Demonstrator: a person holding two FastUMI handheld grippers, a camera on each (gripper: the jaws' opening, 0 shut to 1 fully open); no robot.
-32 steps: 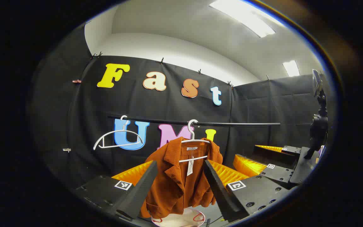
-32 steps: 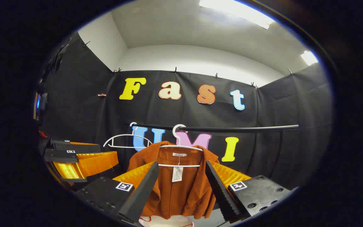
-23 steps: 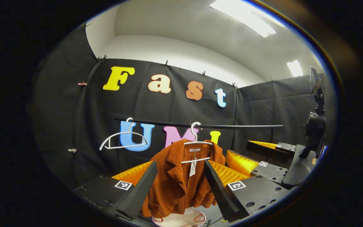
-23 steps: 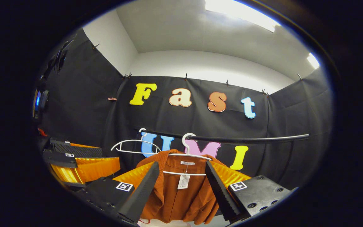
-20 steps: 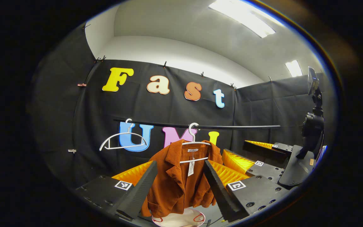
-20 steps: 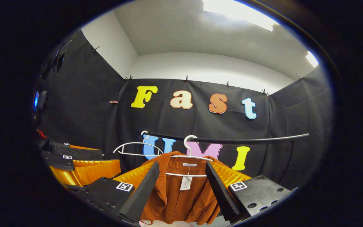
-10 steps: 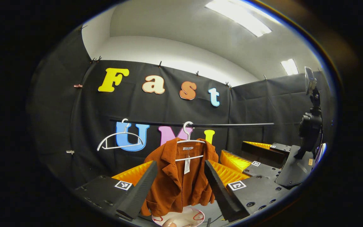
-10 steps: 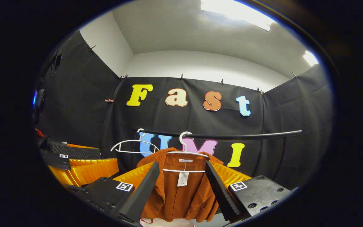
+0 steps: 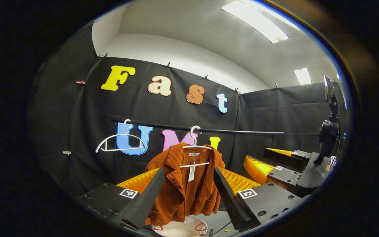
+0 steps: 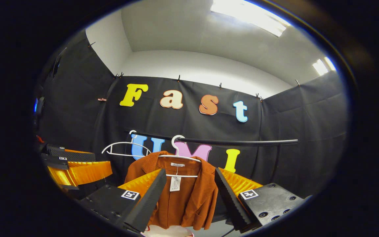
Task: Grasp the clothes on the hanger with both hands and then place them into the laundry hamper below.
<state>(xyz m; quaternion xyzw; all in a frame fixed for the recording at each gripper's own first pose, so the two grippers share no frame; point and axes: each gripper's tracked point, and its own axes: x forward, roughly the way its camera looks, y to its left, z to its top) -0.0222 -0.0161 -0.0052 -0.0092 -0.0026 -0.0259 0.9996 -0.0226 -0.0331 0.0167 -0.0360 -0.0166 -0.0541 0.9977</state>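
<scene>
In the left gripper view we are looking forward and slightly upward along the left gripper [image 9: 186, 194] toward the rail [image 9: 235, 132], from near and a little to the left, with the right gripper [image 9: 275, 164] showing off to our right. In the right gripper view we are facing the same rail [image 10: 242, 143] along the right gripper [image 10: 188, 197], with the left gripper [image 10: 74, 166] at our left. Both views are sharing the rust jacket [image 9: 184, 187] [image 10: 184, 197], the empty hanger [image 9: 120, 143] [image 10: 123, 149] and the back wall.

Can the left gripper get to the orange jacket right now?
Probably yes. The left gripper is open and aimed at the jacket, which hangs on its hanger from the rail, framed between the two fingers. Nothing stands between them; it just needs to move closer.
</scene>
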